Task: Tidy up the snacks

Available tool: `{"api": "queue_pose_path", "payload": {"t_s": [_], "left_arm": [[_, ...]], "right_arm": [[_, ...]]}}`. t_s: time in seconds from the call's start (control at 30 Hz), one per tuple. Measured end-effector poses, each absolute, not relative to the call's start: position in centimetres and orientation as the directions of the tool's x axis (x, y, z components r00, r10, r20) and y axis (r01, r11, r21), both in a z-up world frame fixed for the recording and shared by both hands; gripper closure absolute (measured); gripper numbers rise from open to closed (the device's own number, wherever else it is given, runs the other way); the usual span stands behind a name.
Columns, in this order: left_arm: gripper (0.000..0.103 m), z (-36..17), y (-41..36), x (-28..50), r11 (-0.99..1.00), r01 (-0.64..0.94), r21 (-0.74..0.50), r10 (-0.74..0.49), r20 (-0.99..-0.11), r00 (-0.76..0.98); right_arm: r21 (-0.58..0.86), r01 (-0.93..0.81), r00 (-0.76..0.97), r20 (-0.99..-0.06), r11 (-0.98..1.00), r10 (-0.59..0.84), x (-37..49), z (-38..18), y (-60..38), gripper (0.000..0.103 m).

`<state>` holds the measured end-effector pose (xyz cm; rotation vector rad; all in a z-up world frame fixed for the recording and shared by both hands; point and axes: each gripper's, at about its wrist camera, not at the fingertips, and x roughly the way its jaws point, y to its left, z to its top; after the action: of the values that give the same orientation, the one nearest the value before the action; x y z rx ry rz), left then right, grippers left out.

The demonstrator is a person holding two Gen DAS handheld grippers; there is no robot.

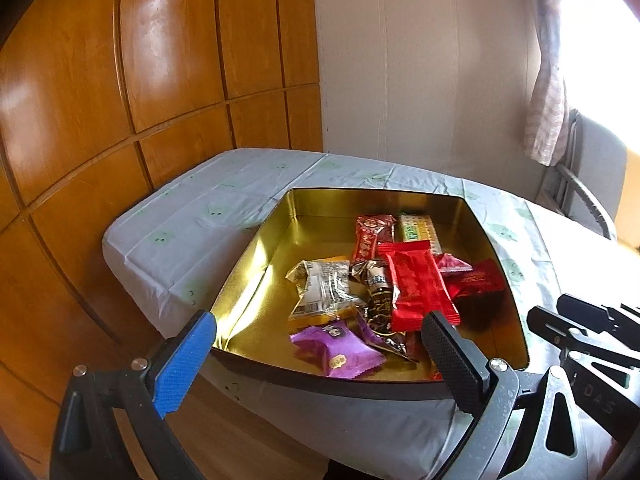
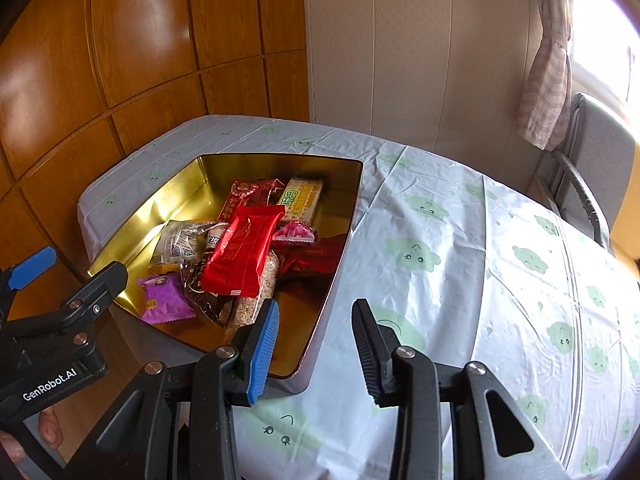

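A gold-lined tin box [image 1: 256,256] [image 2: 188,188] sits on the table and holds several wrapped snacks: a big red pack [image 1: 418,284] [image 2: 240,250], a purple pack [image 1: 338,346] [image 2: 164,298], a silver-and-orange pack [image 1: 324,288], a green-and-white cracker pack [image 1: 416,228] [image 2: 302,198]. My left gripper [image 1: 320,332] is open and empty, hovering over the box's near edge; it also shows in the right wrist view [image 2: 72,268]. My right gripper [image 2: 316,318] is open and empty, straddling the box's right front corner.
The table carries a pale cloth with green cloud faces [image 2: 460,280]. A wooden panel wall [image 1: 120,80] stands left and behind. A grey chair [image 2: 592,168] and a curtain [image 2: 548,60] are at the right by a bright window.
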<state>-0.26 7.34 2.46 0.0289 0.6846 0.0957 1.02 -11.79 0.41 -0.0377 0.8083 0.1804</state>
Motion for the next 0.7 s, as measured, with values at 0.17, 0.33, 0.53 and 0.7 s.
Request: {"api": "queue_pose_path", "payload": {"t_s": [0.17,0.33,0.53,0.7], "left_arm": [[0.0,2.31,7.49,-0.21,0.994,-0.089,0.065,0.11,-0.629,0.769],[0.0,2.21,7.61,-0.12,0.993,-0.098,0.064,0.117,-0.633,0.766],[0.0,2.13,7.66,-0.06,0.993,-0.101,0.066,0.12,-0.633,0.765],[0.0,2.11,7.64,-0.06,0.993,-0.102,0.066,0.121,-0.633,0.765]], "right_arm": [[0.032,-0.178,0.678,-0.72,0.984,0.146,0.98,0.42,-11.69,0.064],[0.029,-0.183,0.678,-0.72,0.983,0.148,0.94,0.42,-11.56,0.064],[0.025,-0.187,0.683,-0.715,0.982,0.148,0.89,0.54,-11.49,0.064],[0.027,-0.19,0.68,-0.718,0.981,0.151,0.86,0.49,-11.53,0.064]]}}
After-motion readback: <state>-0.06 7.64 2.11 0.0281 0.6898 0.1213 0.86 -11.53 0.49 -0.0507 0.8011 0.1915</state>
